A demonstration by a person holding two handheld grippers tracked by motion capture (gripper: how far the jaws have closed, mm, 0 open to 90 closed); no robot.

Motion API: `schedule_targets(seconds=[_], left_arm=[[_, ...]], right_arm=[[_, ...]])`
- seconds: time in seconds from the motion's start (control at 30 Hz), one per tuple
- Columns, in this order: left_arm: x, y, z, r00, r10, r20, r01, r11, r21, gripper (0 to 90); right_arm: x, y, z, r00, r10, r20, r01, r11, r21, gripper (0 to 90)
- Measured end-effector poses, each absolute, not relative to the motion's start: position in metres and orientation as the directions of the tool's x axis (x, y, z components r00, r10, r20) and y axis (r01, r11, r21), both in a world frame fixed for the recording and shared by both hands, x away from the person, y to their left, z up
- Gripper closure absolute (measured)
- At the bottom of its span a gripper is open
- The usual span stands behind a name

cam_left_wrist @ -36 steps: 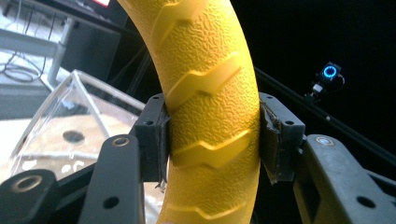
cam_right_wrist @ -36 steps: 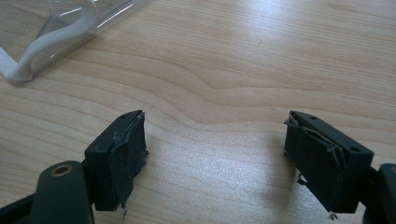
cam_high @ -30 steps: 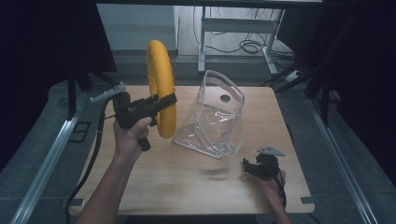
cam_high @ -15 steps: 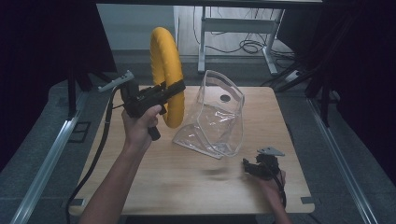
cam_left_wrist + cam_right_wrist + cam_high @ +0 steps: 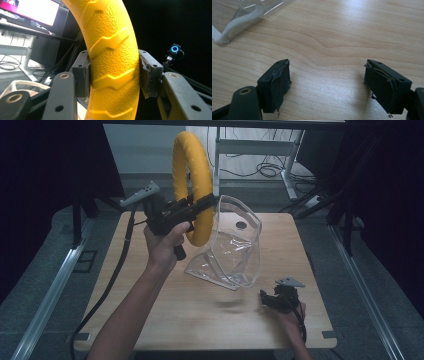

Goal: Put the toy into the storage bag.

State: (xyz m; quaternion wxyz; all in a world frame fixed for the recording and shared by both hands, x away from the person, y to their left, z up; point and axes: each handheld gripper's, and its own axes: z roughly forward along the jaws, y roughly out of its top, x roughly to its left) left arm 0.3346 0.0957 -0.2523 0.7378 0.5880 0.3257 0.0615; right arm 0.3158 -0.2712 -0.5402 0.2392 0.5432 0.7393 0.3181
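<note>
Yellow ring (image 5: 192,185), a thick hoop with raised chevron ridges on a pebbled skin, is held upright in the air above the far left part of the wooden table (image 5: 165,312), clear of the tabletop. It is pinched across its tube by the left gripper (image 5: 200,206), whose two padded jaws are seen in the left gripper view pressed against either flank of the ring (image 5: 112,62). Just to the ring's right, and apparently close to or touching its lower arc in the high view, stands a clear plastic bag (image 5: 232,247) with a white-edged mouth that gapes upward; whether the two actually touch cannot be told. The step in hand is judged to be the carrying of the ring toward that bag, with insertion not yet made. The next move calls for the ring to be tilted and lowered edge-first through the mouth, which looks scarcely wider than the ring, so the opening may need to be steadied. The right gripper (image 5: 274,299) is rested low near the table's near right corner, well apart from the bag, its jaws spread wide over bare wood (image 5: 327,82) and holding nothing.
</note>
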Motion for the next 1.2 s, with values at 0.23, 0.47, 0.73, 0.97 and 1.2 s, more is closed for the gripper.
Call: schedule_targets(seconds=[0.23,0.47,0.73,0.97,1.2], left_arm=[[0.336,0.079,-0.249,0.788,0.455,-0.415,0.298,0.308,0.903,50.5],[0.336,0.061,-0.244,0.805,0.434,-0.404,0.300,0.289,0.909,50.5],[0.333,0.037,-0.237,0.830,0.400,-0.389,0.301,0.266,0.916,50.5],[0.331,0.016,-0.239,0.848,0.369,-0.381,0.305,0.248,0.920,50.5],[0.337,0.005,-0.252,0.841,0.351,-0.411,0.341,0.245,0.908,50.5]], right_arm=[[0.316,-0.271,-0.540,-0.295,0.955,-0.007,0.652,0.206,0.730,21.2],[0.316,-0.271,-0.540,-0.295,0.956,-0.007,0.652,0.206,0.730,21.2],[0.316,-0.271,-0.540,-0.295,0.956,-0.008,0.651,0.207,0.730,21.2],[0.316,-0.271,-0.540,-0.295,0.955,-0.009,0.651,0.208,0.730,21.2],[0.316,-0.271,-0.540,-0.295,0.955,-0.008,0.651,0.207,0.730,21.3]])
